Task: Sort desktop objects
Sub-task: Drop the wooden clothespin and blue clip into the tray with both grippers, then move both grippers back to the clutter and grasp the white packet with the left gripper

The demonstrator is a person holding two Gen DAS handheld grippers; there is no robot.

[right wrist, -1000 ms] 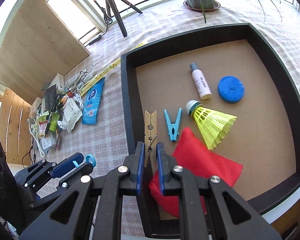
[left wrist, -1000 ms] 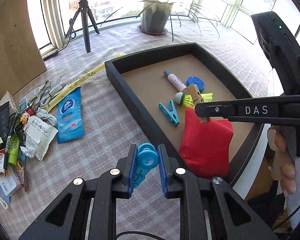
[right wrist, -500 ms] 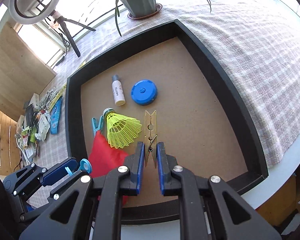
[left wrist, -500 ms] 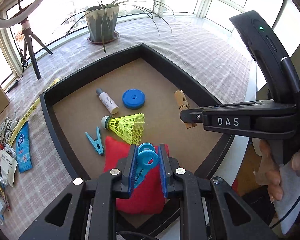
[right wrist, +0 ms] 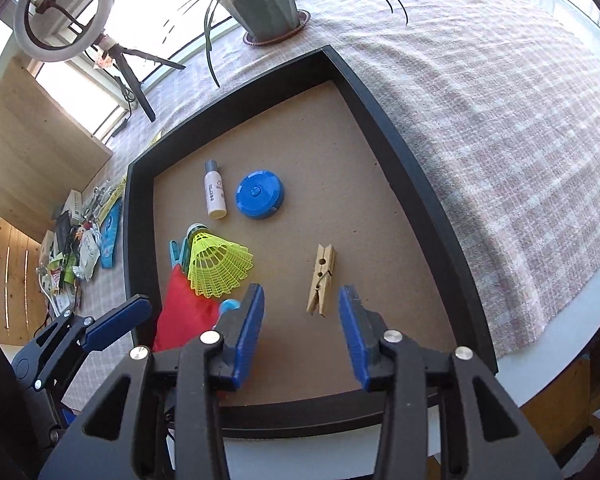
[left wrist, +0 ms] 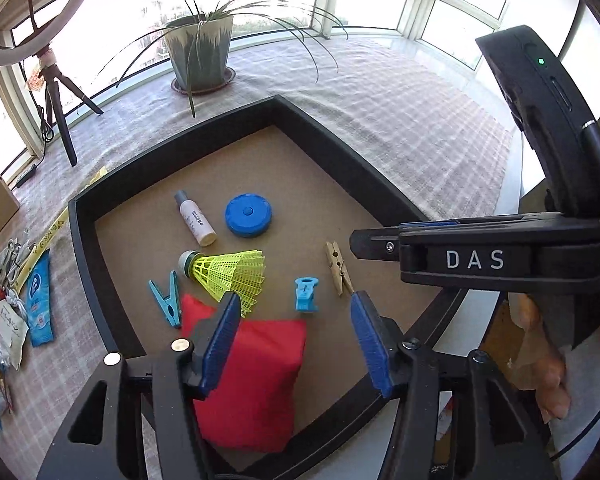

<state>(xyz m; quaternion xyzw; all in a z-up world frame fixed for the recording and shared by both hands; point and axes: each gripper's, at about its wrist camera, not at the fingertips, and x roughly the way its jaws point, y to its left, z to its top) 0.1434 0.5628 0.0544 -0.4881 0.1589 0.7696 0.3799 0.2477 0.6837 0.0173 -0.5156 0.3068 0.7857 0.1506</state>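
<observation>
Both clips dropped in the black tray point(left wrist: 84, 264), both grippers spread wide with nothing pinched.

The left gripper point(left wrist: 296, 332) is hung over the tray's near side, its jaws just opened up, and the blue clip point(left wrist: 306, 294) is left lying loose on the tray's brown floor, clear of the pads, just beside the red pouch point(left wrist: 252, 380). The right gripper point(right wrist: 300, 328) has had its jaws just opened too, and the wooden clothespin point(right wrist: 321, 278) is lying flat on the tray floor, untouched by either pad. Also seen in the tray: a yellow shuttlecock point(left wrist: 224, 274) near its middle, a teal clothespin point(left wrist: 166, 304) by its left wall, plus a small white bottle point(left wrist: 194, 222) and a round blue lid point(left wrist: 248, 214) toward its far side.
</observation>
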